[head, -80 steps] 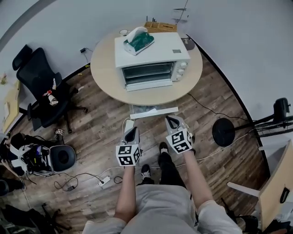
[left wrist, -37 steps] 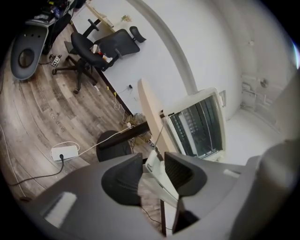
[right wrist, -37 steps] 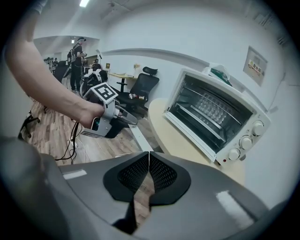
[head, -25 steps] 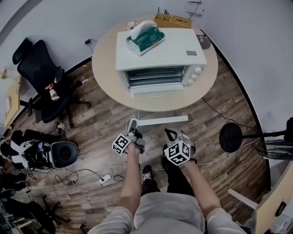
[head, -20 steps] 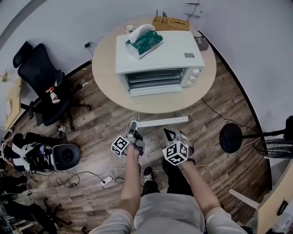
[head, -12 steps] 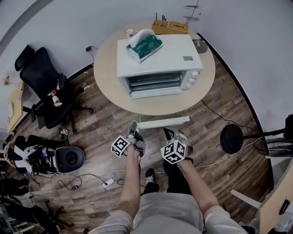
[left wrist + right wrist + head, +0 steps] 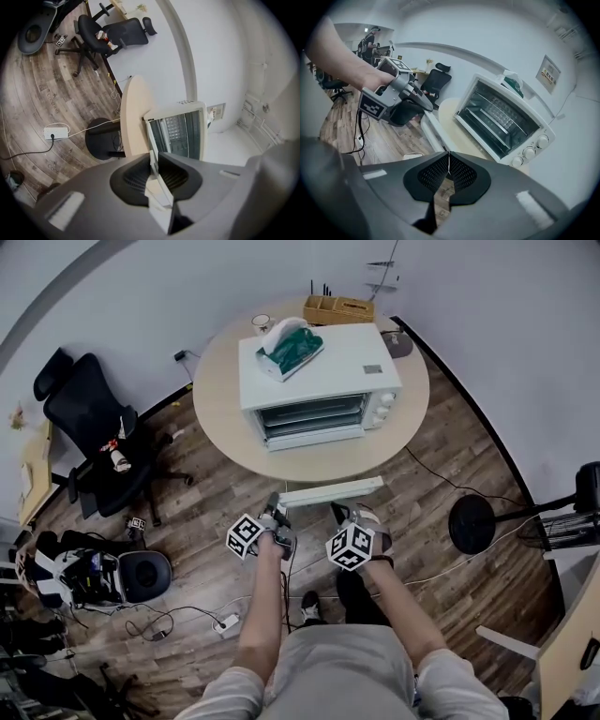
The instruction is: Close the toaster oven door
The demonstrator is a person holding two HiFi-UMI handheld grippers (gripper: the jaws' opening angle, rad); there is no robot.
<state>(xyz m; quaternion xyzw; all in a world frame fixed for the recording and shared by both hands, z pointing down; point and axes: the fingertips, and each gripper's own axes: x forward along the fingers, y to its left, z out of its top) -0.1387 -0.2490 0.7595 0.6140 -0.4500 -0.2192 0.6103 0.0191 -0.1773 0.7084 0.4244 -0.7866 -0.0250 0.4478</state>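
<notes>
A white toaster oven (image 7: 319,381) stands on the round beige table (image 7: 225,423), and also shows as the toaster oven (image 7: 504,124) and the toaster oven (image 7: 180,131). Its glass front faces me with racks visible, and a white strip (image 7: 316,438) runs along the bottom. Whether the door is ajar I cannot tell. My left gripper (image 7: 274,504) hangs over the floor short of the table. Its jaws are opening with nothing between them (image 7: 157,164). My right gripper (image 7: 339,514) is beside it, shut and empty (image 7: 449,161). The right gripper view catches the left gripper (image 7: 401,96) in a hand.
A green tissue box (image 7: 291,341) lies on the oven. A wooden tray (image 7: 337,307) and a cup (image 7: 261,322) sit behind it. A white bar (image 7: 328,491) lies under the table's near edge. A black chair (image 7: 89,442), fan base (image 7: 469,521), power strip (image 7: 228,622) and cables are on the floor.
The left gripper has rolled leftward since the oldest frame. Both grippers stay low, short of the table. The oven looks the same; only my view of it has shifted a little.
</notes>
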